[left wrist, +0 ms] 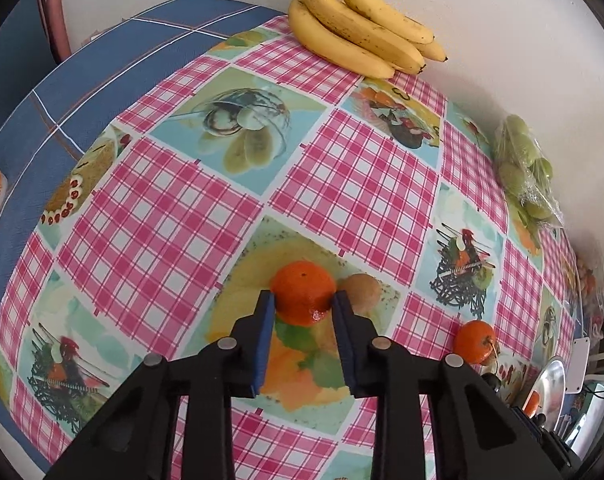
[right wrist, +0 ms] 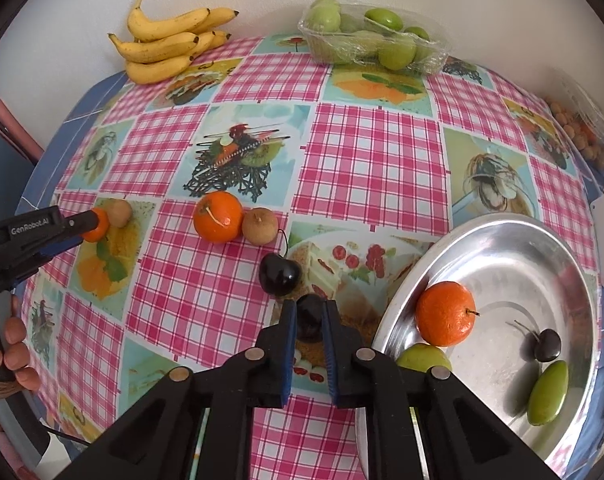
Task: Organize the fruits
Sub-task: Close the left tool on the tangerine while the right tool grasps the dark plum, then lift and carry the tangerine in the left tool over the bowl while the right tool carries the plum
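My left gripper [left wrist: 303,299] is shut on a small orange tangerine [left wrist: 303,292] resting on the tablecloth, with a brown round fruit [left wrist: 361,290] touching it on the right. From the right wrist view the same left gripper [right wrist: 90,224] pinches that tangerine [right wrist: 98,226]. My right gripper [right wrist: 309,312] is shut on a dark cherry [right wrist: 309,314]. A second cherry [right wrist: 280,274] lies just beyond it. Another tangerine [right wrist: 218,217] and a brown fruit [right wrist: 260,221] sit mid-table. The metal plate [right wrist: 513,240] at right holds a tangerine [right wrist: 445,314], a cherry [right wrist: 547,345] and two green fruits [right wrist: 549,392].
Bananas [right wrist: 170,46] lie at the back left against the wall. A wrapped tray of green fruits [right wrist: 371,38] stands at the back. A clear bag of small brown nuts [right wrist: 573,132] lies far right. A hand [right wrist: 16,350] grips the left tool's handle.
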A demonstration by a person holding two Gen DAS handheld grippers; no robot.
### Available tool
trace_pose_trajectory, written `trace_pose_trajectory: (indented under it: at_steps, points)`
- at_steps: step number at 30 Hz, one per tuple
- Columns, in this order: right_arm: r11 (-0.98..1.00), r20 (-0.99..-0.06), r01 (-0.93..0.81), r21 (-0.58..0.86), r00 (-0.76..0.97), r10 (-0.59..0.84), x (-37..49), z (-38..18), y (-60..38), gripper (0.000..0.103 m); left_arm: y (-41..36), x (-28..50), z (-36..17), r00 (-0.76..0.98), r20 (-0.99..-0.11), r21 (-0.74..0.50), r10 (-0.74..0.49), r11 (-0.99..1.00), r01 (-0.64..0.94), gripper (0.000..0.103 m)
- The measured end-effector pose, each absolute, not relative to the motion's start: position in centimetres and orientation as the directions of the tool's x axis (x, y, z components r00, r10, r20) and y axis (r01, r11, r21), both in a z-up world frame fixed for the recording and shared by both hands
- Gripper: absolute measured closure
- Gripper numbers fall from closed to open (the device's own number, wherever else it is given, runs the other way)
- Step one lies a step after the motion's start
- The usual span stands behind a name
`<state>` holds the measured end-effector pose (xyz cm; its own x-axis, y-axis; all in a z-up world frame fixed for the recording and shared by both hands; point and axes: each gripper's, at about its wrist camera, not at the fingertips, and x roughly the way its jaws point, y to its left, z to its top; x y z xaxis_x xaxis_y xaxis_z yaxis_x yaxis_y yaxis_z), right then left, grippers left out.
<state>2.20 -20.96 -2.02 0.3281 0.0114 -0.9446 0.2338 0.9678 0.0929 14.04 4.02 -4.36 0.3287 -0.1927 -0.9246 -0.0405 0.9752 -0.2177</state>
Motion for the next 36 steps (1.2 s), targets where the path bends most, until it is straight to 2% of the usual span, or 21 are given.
trace_pose_trajectory:
  at_steps: [4, 12, 15, 17, 19, 23, 36]
  points:
    - [0.965, -0.945, 0.244, 0.093, 0.327, 0.009, 2.2, -2.1, -21.3, 0.089, 3.6, 13.7, -3.7, 0.330, -0.927, -0.195, -0.179, 0.981, -0.015, 0.090]
    - [0.965, -0.947, 0.248, 0.084, 0.322, 0.000, 2.3, -2.5, -21.1, 0.084, 4.8, 13.9, -3.5, 0.341, -0.917, -0.238, -0.206, 0.970, -0.055, 0.091]
    - [0.968, -0.949, 0.242, 0.074, 0.316, -0.006, 2.4, -2.7, -20.9, 0.077, 5.1, 14.1, -3.5, 0.343, -0.917, -0.240, -0.203, 0.968, -0.068, 0.089]
    - [0.969, -0.950, 0.242, 0.053, 0.312, -0.026, 2.5, -2.7, -20.8, 0.070, 5.1, 14.2, -3.6, 0.345, -0.918, -0.235, -0.196, 0.969, -0.074, 0.074]
    - [0.972, -0.951, 0.232, 0.021, 0.306, -0.052, 2.5, -2.8, -20.6, 0.059, 5.2, 14.4, -3.7, 0.348, -0.915, -0.246, -0.206, 0.966, -0.075, 0.065]
    - [0.976, -0.955, 0.217, 0.009, 0.291, -0.056, 2.7, -3.4, -20.1, 0.057, 4.8, 14.8, -4.3, 0.341, -0.915, -0.251, -0.214, 0.966, -0.067, 0.065]
    - [0.979, -0.947, 0.136, -0.155, 0.261, -0.186, 3.3, -4.4, -18.1, 0.057, 4.0, 15.5, -5.4, 0.319, -0.922, -0.245, -0.219, 0.969, -0.044, 0.065]
